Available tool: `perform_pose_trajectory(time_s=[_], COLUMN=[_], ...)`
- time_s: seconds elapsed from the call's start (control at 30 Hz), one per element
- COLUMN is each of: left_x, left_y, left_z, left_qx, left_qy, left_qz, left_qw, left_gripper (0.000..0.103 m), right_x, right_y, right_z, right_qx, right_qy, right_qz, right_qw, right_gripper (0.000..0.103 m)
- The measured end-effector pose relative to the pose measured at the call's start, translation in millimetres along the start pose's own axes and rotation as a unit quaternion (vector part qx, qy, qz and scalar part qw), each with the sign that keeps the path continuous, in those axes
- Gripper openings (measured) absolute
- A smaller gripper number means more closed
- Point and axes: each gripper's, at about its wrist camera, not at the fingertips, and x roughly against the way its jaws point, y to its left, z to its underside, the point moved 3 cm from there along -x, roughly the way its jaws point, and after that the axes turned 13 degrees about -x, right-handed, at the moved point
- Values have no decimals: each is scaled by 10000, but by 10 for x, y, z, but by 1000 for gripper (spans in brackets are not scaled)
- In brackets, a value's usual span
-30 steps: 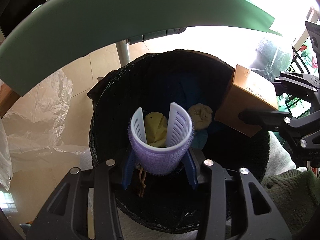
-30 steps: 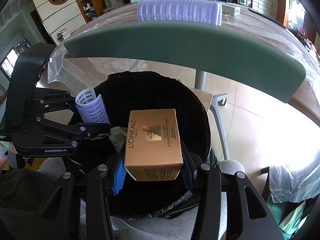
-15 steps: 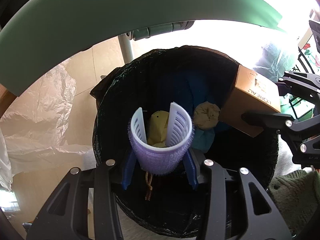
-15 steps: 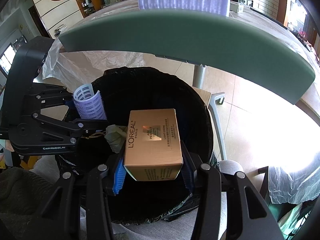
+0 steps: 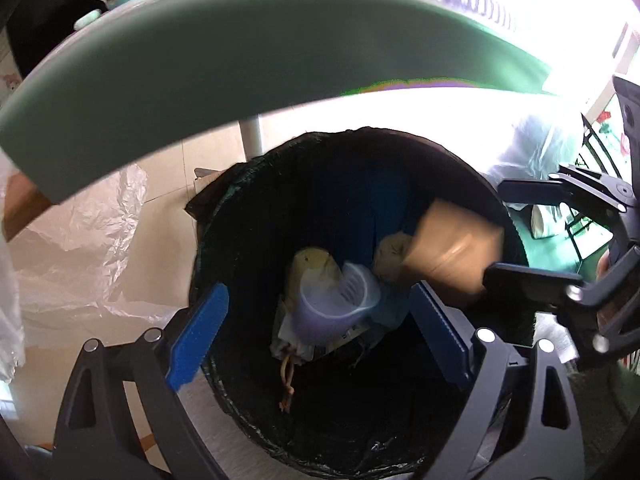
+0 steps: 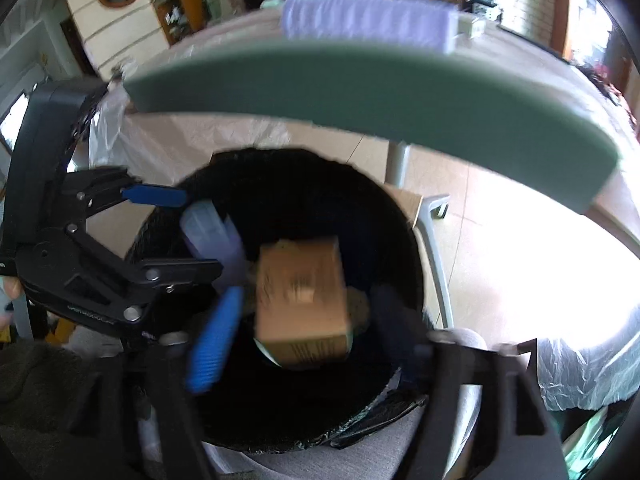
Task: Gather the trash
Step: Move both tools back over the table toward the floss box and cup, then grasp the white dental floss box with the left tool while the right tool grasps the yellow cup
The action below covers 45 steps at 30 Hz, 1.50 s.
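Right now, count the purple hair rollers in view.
2. One hair roller is dropping into the black trash bin, clear of the open left tool; another lies on the table. Others may be hidden.

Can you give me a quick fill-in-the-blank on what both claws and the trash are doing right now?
1. The left claw has just opened, and the purple hair roller is dropping into the ____ bin.
2. The right claw has just opened, its jaws apart from the ____ box.
3. Another roller lies on the ____.

Missing words: black; cardboard; table
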Motion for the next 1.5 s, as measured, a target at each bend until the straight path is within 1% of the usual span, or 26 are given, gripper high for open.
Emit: perform_pose_trajectory(time_s=[0.1, 0.17, 0.2, 0.27, 0.3, 0.33, 0.37, 0.4, 0.43, 0.47, 0.5, 0.57, 0.67, 0.7, 0.77, 0.83, 0.93, 1.0, 1.03, 1.07, 1.2, 1.27, 1.33, 1.4, 1.43, 1.5], left_x=[68, 216, 312, 657, 812, 1014, 1175, 1314, 1446, 1494, 1511, 1435, 1178, 1104, 887, 688, 530, 453, 387, 343, 171, 123, 125, 125, 103, 70], left_y=[39, 35, 21, -26, -55, -64, -57, -42, 22, 87, 158, 368, 662, 724, 840, 905, 940, 938, 951, 970, 1039, 1064, 1081, 1081, 1088, 1096], left_z=[10, 7, 1, -66, -111, -184, -259, -341, -453, -543, -626, -857, -1179, -1243, -1425, -1546, -1611, -1662, -1709, -1741, -1827, -1864, -1898, -1919, -1934, -1957], left_qx=[98, 110, 97, -2, -75, -198, -303, -355, -335, -289, -245, -38, 197, 229, 179, 50, -179, -296, -358, -390, -452, -447, -411, -499, -543, -562], left_qy=[-27, -105, -203, -625, -825, -1126, -1388, -1623, -1870, -1965, -2000, -1837, -1561, -1477, -1249, -1016, -811, -709, -640, -598, -463, -403, -416, -386, -317, -227], left_qz=[90, 192, 252, 501, 540, 480, 321, 100, -266, -436, -511, -650, -395, -368, -318, -291, -401, -408, -449, -473, -464, -387, -292, -384, -429, -373], left_qw=[9999, 9997, 9994, 9968, 9951, 9923, 9893, 9861, 9814, 9791, 9782, 9808, 9868, 9881, 9915, 9944, 9957, 9962, 9963, 9963, 9968, 9974, 9979, 9973, 9971, 9975], left_gripper=[93, 93, 93, 93, 93, 95, 98, 102, 102, 102, 102, 102, 102, 102, 102, 102, 102, 102, 102, 102, 101, 101, 99, 99, 98, 96], right_x=[170, 366, 498, 815, 990, 1123, 1227, 1296, 1352, 1382, 1381, 1297, 1047, 948, 781, 616, 410, 238, 163, 102, -120, -172, -190, -188, -205, -257], right_y=[-49, -63, -56, -35, -27, -24, -25, -25, -30, -44, -63, -108, -167, -181, -228, -245, -204, -166, -154, -146, -113, -110, -103, -77, -71, -72], right_z=[-18, -43, -67, -144, -224, -294, -377, -449, -544, -666, -792, -1025, -1385, -1501, -1676, -1824, -1909, -1983, -2005, -2015, -2109, -2131, -2150, -2173, -2191, -2224], right_qx=[-57, -44, -25, 83, 146, 186, 202, 203, 199, 188, 169, 206, 232, 245, 228, 271, 439, 574, 628, 656, 753, 767, 734, 788, 820, 829], right_qy=[-149, -330, -449, -840, -1129, -1386, -1618, -1779, -1921, -2036, -2122, -2104, -1894, -1778, -1542, -1264, -1035, -874, -792, -725, -520, -448, -361, -329, -310, -209], right_qz=[-13, 15, -21, -77, -11, 73, 163, 216, 238, 244, 287, 285, 262, 235, 184, 125, 203, 263, 278, 299, 297, 270, 192, 134, 167, 257], right_qw=[9999, 9994, 9990, 9964, 9935, 9901, 9865, 9836, 9809, 9786, 9767, 9770, 9813, 9835, 9876, 9915, 9935, 9942, 9945, 9948, 9954, 9957, 9965, 9963, 9960, 9960], right_gripper=[79, 79, 79, 81, 88, 95, 97, 98, 99, 99, 99, 99, 99, 99, 96, 91, 84, 81, 78, 73, 64, 59, 57, 57, 57, 57])
